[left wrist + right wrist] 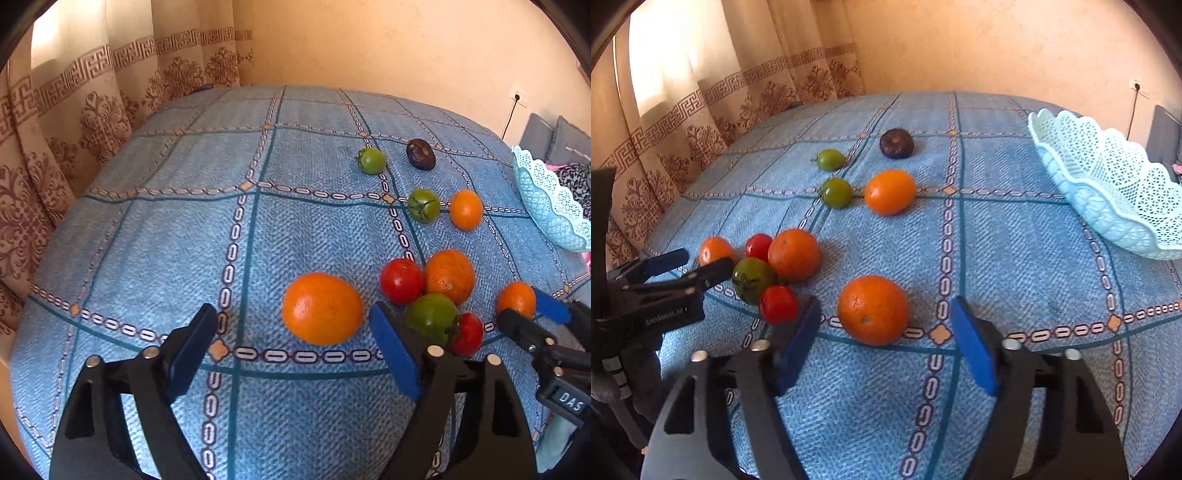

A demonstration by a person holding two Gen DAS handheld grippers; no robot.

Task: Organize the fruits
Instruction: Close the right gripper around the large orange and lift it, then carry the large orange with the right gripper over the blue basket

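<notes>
Blue-padded left gripper (291, 314) spread wide, one finger on each side of a big orange (321, 308), not closed on it. Crowding its right finger: a green tomato (432, 317), red tomatoes (400, 281) and a middle orange (448, 277). Right gripper (884, 306) also wide open around a second orange (873, 309), nothing gripped. Farther back, small green tomatoes (835, 192), an oval orange fruit (890, 192) and a dark fruit (896, 143). Pale blue basket (1108, 192) at far right on the checked tablecloth (1015, 236), well apart from all fruit.
</notes>
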